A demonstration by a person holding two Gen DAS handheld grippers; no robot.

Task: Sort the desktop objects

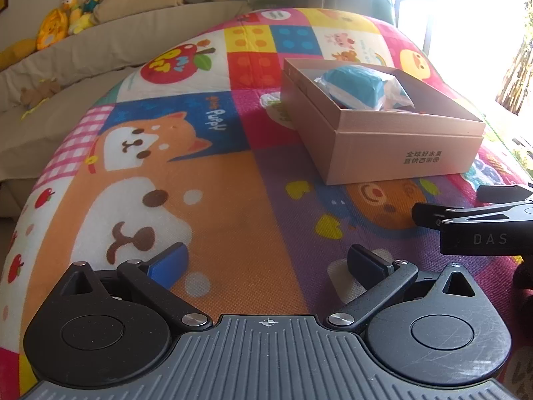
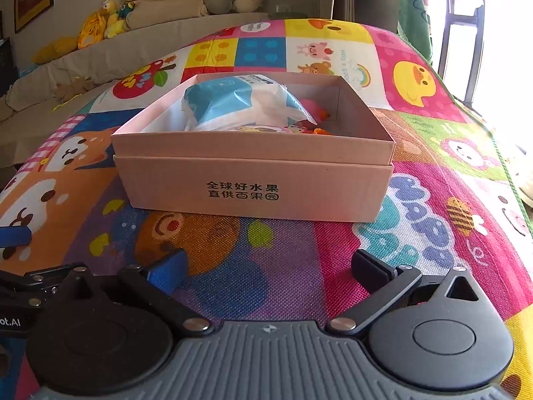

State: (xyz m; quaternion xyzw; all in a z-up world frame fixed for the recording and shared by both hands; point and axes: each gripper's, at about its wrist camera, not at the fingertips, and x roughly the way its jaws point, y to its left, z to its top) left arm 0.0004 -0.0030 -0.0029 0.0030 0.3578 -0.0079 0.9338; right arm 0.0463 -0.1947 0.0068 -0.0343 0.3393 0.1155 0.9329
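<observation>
Cardboard box (image 2: pixel 253 180), loaded with blue-white packet (image 2: pixel 233 103) and small toys; left gripper (image 1: pixel 266 263) and right gripper (image 2: pixel 266 266) both spread, empty; sorting judged complete, withdrawal indicated.

Ahead of the right hand-held gripper (image 2: pixel 266 271): matt pinkish cardboard box (image 2: pixel 253 180), smooth, printed in black. Inside it, glossy crinkled plastic packet (image 2: pixel 240 103), teal and white. Underneath: play mat (image 2: pixel 299 266), bright print, fine woven-looking texture, possibly foam. On the left hand-held gripper (image 1: pixel 266 263): matt black plastic links, shiny metal rivets, ribbed grey housing, one blue rubbery-looking pad (image 1: pixel 171 263). Far behind: soft plush toys (image 1: pixel 80 10), beige cloth sofa (image 1: pixel 100 50).
</observation>
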